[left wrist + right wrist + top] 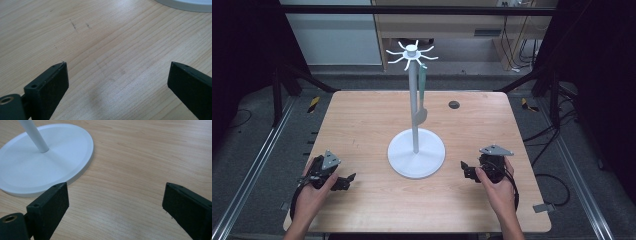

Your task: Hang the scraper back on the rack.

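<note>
The white stand (416, 150) occupies the centre of the frame on the counter (362, 125), a green strip (422, 85) hanging from its hooks. Left gripper (343, 182) and right gripper (468, 170) rest with jaws spread, empty. A careless reach likely topples the tall stand.

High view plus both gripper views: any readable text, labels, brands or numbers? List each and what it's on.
None can be read.
White stand: plain, no print.
Green strip hanging from the stand's top: no lettering that can be made out.
Wooden table: a few scuff marks, no writing.
Left tool and right tool: black, unmarked as far as the pictures show.
</note>
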`<act>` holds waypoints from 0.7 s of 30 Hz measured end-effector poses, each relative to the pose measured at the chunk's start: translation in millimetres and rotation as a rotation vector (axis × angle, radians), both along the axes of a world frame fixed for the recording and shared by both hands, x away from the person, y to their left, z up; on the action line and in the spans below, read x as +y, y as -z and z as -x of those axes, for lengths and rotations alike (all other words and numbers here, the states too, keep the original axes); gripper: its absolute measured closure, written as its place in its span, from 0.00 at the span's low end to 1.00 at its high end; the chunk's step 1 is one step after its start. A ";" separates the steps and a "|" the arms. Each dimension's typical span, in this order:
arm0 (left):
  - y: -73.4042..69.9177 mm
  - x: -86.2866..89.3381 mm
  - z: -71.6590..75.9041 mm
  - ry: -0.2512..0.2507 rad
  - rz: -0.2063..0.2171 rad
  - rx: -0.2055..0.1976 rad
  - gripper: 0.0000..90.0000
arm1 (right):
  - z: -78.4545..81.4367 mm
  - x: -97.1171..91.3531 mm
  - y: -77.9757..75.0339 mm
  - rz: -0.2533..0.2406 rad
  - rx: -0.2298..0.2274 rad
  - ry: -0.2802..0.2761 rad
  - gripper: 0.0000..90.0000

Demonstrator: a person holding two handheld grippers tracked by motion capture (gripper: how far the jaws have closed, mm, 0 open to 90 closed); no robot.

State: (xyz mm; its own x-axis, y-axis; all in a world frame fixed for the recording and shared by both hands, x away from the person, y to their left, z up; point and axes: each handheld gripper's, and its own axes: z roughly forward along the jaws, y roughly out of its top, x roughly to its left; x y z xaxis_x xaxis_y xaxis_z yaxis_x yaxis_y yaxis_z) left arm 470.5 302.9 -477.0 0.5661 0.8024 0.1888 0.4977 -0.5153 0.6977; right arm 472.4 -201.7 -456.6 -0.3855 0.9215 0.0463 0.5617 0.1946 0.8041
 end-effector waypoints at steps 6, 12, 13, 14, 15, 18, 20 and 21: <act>0.4 -0.6 -0.2 0.001 -0.003 0.001 0.03 | -4.8 -1.1 9.6 -0.010 0.034 -0.002 0.08; 0.6 -0.8 -0.2 0.005 -0.001 0.001 0.03 | -12.2 0.5 16.3 -0.010 0.055 0.011 0.09; 0.5 -0.9 -0.2 0.005 -0.001 0.000 0.03 | -13.1 1.2 16.7 -0.011 0.063 0.016 0.09; 0.5 -1.0 -0.2 0.006 -0.001 -0.001 0.03 | -14.2 1.5 17.5 -0.009 0.062 0.020 0.09; 0.6 -1.2 -0.3 0.006 -0.001 -0.001 0.03 | -14.8 1.8 17.8 -0.014 0.068 0.020 0.09; 0.6 -1.3 -0.7 0.006 -0.005 0.002 0.03 | -17.1 2.8 19.3 -0.027 0.063 0.027 0.10; 0.6 -1.3 -0.8 0.006 -0.006 0.001 0.03 | -18.2 2.8 20.2 -0.030 0.058 0.033 0.10; 0.8 -1.5 -1.0 0.006 -0.004 -0.003 0.03 | -18.7 3.0 20.9 -0.034 0.058 0.038 0.10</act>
State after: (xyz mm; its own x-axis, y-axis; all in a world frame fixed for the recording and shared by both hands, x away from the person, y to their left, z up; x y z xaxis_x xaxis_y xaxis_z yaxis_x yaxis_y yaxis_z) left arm 471.5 301.4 -477.8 0.5704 0.7983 0.1933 0.4929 -0.5209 0.6969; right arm 491.1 -198.7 -477.5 -0.3461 0.9330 0.0988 0.6141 0.1457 0.7757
